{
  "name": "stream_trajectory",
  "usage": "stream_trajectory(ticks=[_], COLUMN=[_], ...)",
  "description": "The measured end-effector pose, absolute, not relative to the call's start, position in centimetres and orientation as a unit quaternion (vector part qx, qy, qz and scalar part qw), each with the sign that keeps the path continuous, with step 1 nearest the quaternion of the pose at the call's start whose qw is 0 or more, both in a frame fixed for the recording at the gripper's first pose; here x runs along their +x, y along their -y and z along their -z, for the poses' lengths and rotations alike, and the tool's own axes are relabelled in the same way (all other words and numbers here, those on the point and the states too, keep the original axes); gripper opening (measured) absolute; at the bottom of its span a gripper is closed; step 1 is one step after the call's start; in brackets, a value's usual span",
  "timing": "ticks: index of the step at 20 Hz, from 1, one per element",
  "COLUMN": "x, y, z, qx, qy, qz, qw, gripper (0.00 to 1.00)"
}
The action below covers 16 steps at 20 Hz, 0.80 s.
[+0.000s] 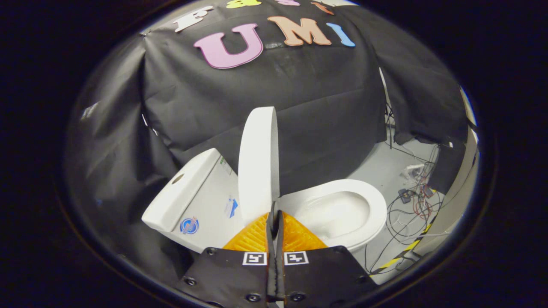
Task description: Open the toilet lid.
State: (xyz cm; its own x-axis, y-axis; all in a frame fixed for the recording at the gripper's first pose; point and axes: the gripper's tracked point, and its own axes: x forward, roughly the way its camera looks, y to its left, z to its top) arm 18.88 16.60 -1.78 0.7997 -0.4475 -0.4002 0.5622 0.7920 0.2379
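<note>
A white toilet stands just ahead of my fingers. Its lid [258, 162] is raised and stands almost upright between the tank [188, 196] on the left and the open bowl [338, 211] with its seat ring [376, 205] on the right. My gripper [274, 212] is shut, the two fingers pressed together with nothing visible between them. Their tips sit right at the lid's lower edge, near the hinge; I cannot tell whether they touch it.
Black cloth forms the booth wall [299, 107] behind and to the left of the toilet. On the grey floor [385, 167] to the right lie tangled cables [411, 201] and small devices, with yellow-black tape [406, 250] near a panel edge.
</note>
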Motion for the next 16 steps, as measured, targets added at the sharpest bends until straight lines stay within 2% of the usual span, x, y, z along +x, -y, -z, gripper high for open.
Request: stream_trajectory(ticks=[16], x=[22.5], y=[-22.1], z=[0.7], qx=[0.115], qy=[-0.176], qz=[0.228], qw=[0.951], gripper=[0.0])
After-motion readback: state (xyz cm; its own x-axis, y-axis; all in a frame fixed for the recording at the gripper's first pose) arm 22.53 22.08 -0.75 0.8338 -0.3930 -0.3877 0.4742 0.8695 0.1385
